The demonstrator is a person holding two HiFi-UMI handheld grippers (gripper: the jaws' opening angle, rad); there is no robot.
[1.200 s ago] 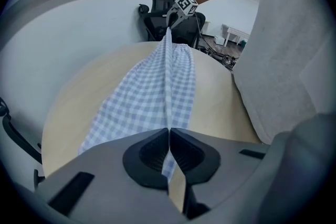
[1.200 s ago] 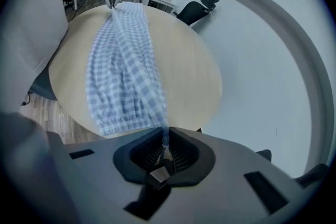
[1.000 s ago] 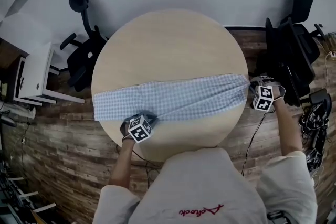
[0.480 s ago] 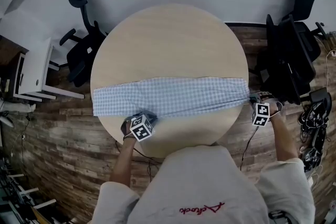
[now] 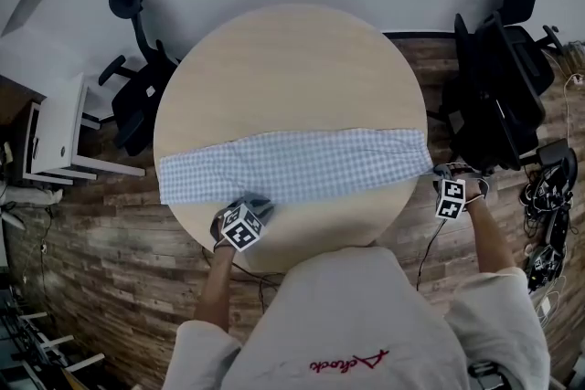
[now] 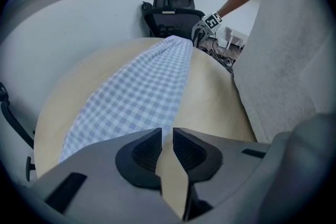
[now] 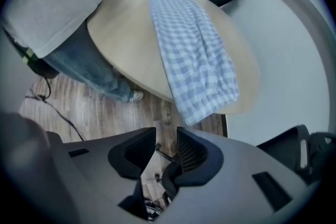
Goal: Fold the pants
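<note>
The blue-and-white checked cloth pants (image 5: 292, 164) lay stretched across the round pale wooden table (image 5: 292, 59), one end drooping over its rim. At the table's near side, the left gripper (image 6: 164, 140) kept its jaws narrowly apart, empty. Off the rim by that drooping end, the right gripper (image 7: 167, 149) had just been opening its jaws, with nothing between them.

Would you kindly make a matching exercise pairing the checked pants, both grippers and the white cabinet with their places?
1 checked pants
2 left gripper
3 right gripper
4 white cabinet

A past the round table's right edge, over the floor
B on the floor, left of the table
C stretched across the tabletop
D over the table at the pants' near edge

Pairs: 1-C, 2-D, 3-A, 4-B. The right gripper's jaws have just been opening, with nothing between them.
</note>
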